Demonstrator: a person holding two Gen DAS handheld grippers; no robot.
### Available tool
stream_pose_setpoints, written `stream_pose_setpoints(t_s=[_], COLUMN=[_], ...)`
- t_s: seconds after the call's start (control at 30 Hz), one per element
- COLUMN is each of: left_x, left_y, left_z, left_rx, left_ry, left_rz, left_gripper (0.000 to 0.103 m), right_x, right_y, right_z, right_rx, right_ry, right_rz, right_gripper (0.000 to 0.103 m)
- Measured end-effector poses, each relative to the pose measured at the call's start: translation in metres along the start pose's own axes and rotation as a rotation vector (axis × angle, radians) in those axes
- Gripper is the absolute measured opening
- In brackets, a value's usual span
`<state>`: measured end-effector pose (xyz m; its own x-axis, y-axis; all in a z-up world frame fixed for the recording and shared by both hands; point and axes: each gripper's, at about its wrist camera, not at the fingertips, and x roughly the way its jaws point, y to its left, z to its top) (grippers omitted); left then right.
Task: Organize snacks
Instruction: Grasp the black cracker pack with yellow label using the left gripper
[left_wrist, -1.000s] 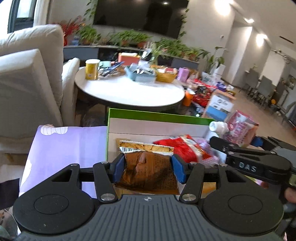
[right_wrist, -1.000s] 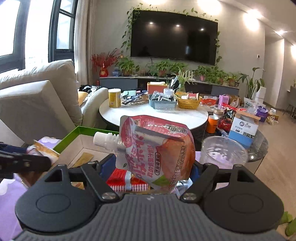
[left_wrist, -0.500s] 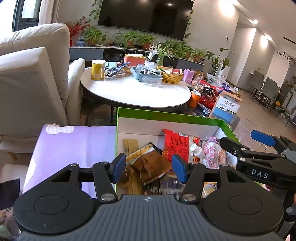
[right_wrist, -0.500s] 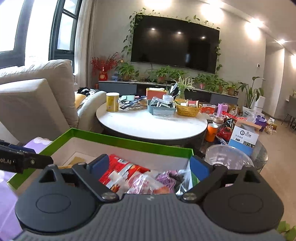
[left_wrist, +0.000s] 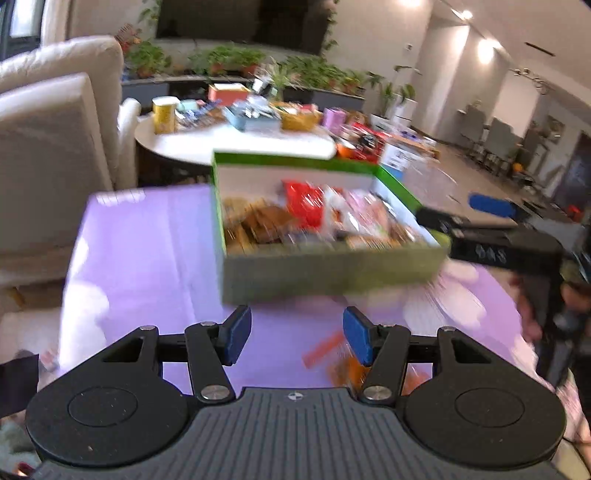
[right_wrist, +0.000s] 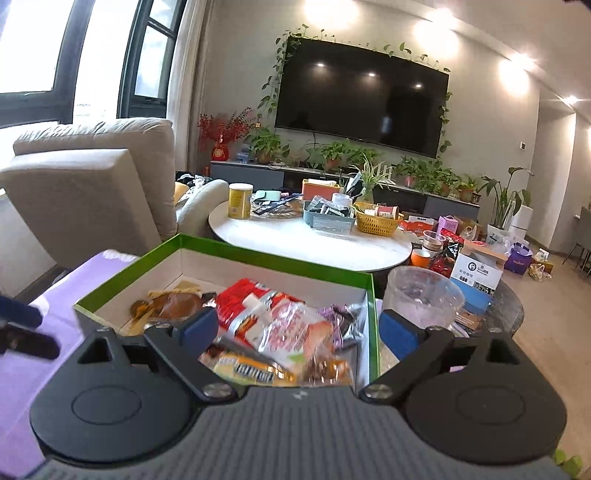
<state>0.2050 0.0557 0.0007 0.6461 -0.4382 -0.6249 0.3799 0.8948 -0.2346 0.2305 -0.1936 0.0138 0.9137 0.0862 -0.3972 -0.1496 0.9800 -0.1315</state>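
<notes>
Above the purple cloth (left_wrist: 147, 258), both the left tool (left_wrist: 296, 335) and right tool (right_wrist: 298, 329) gape empty near the snack-filled green box (right_wrist: 236, 254).

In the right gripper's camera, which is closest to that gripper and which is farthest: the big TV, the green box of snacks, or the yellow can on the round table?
1. The green box, right in front of the right gripper, low in the middle.
2. The yellow can, on the round table's left edge, behind the box.
3. The TV, on the far wall.
</notes>
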Motion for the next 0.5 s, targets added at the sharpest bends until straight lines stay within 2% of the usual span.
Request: stream_pose_setpoints(t_s=[0.1,0.17,0.23,0.37,0.5], left_x=[-0.012,-0.019,-0.024,-0.025,-0.018], left_y=[0.004,0.000,-0.005,-0.014,-0.018], left_z=[-0.026,-0.042,-0.053,-0.068,-0.072], left_rx=[0.004,0.060,0.116,0.194,0.249], left_ry=[0.046,0.083,0.115,0.150,0.163], left_rz=[-0.113,-0.179,-0.211,-0.231,-0.183], left_gripper=[0.052,0.053,0.053,0.053,0.054], right_x=[-0.009,-0.016,-0.023,-0.033,-0.040], right_y=[0.003,0.004,0.004,0.011,0.017], right_z=[-0.008,-0.014,-0.021,-0.031,-0.038], right_rx=[-0.004,-0.003,-0.006,-0.033,-0.031], right_ry=[0.012,0.023,0.034,0.054,0.065], right_rz=[0.003,0.012,0.021,0.027,0.027], right_gripper=[0.070,0.070,0.070,0.070,0.069])
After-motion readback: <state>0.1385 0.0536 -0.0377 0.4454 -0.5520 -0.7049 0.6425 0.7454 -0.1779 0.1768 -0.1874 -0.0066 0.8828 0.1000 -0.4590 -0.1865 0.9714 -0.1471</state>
